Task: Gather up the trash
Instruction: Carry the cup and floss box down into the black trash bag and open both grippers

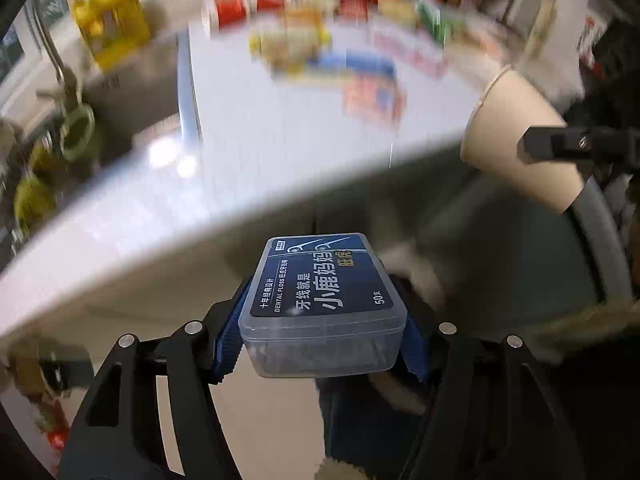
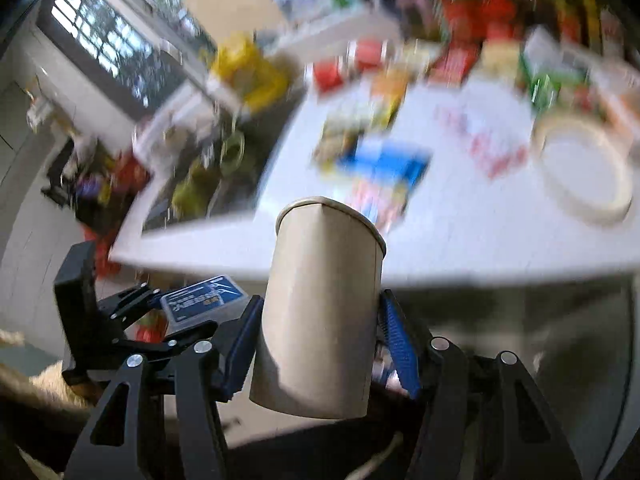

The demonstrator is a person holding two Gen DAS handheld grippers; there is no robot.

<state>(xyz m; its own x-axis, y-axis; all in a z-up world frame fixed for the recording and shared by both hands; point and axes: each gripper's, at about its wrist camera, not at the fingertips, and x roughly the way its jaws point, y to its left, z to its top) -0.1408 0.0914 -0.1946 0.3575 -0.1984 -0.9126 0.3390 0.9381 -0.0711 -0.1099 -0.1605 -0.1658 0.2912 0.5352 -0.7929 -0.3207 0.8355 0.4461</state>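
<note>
Box (image 1: pixel 323 304) labelled "DENTAL FLOSS", "50", in left gripper (image 1: pixel 322 322).

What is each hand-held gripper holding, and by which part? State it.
Left hand-held gripper: floss box, clamped across its two sides. Right hand-held gripper: paper cup, clamped across its wall.

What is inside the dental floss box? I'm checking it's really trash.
Through the clear side of the dental floss box, held by the left gripper, only a dim greyish mass shows; the dark label covers the top, so contents stay unclear.
</note>
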